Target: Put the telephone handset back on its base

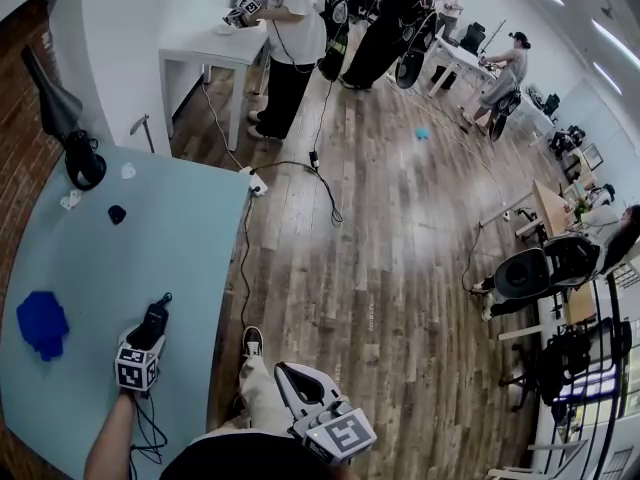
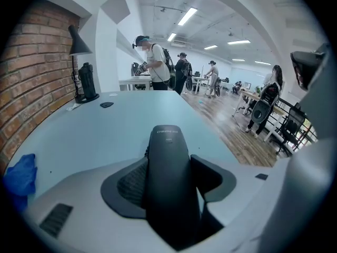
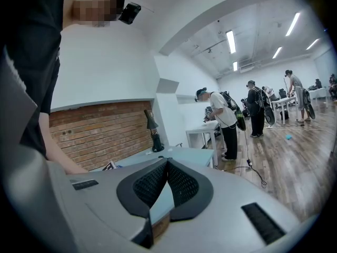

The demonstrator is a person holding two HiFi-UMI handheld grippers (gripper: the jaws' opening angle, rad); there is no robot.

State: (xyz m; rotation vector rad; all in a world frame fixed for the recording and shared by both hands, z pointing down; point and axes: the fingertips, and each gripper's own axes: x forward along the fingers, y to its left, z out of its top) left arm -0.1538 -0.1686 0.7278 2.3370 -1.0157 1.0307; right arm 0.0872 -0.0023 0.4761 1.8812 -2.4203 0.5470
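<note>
Handset point(image 2: 169, 167) is clamped lengthwise between the pads of the left gripper point(image 1: 148, 340), low over the pale blue table point(image 1: 185, 238), while the right gripper point(image 1: 288, 376), closed on nothing, hangs beside the table's edge.

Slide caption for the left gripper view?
Left gripper grips the black telephone handset over the light-blue table.
</note>
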